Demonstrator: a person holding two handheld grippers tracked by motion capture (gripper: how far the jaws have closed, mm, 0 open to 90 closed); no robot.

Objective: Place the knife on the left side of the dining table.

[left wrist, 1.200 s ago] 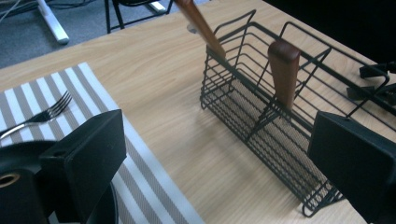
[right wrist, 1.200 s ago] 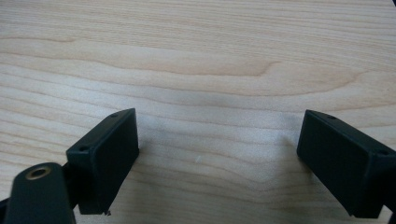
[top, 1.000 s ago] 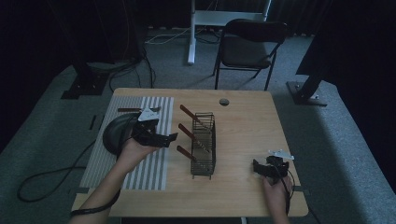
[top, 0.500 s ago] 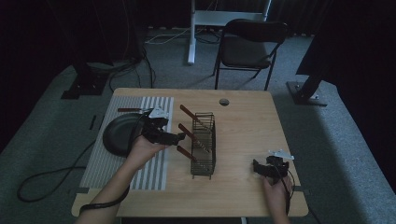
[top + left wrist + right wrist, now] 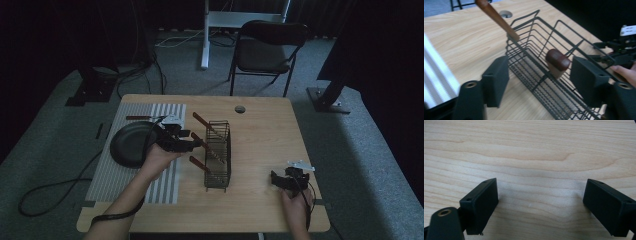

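My left gripper (image 5: pixel 537 82) has its jaws spread wide with nothing between them, level with the long side of the black wire rack (image 5: pixel 554 75) in the middle of the tabletop (image 5: pixel 260 130). A rounded wooden handle (image 5: pixel 557 62) pokes out of the rack between my jaws in the left gripper view, not touching either one. Another wooden handle (image 5: pixel 496 18) slants up from the rack's far end. In the high view I see a dark pan (image 5: pixel 131 145) lying on the striped mat (image 5: pixel 125 175) behind my left hand (image 5: pixel 157 159). My right gripper (image 5: pixel 540 207) hangs wide over bare wood near the tabletop's front right edge, holding nothing.
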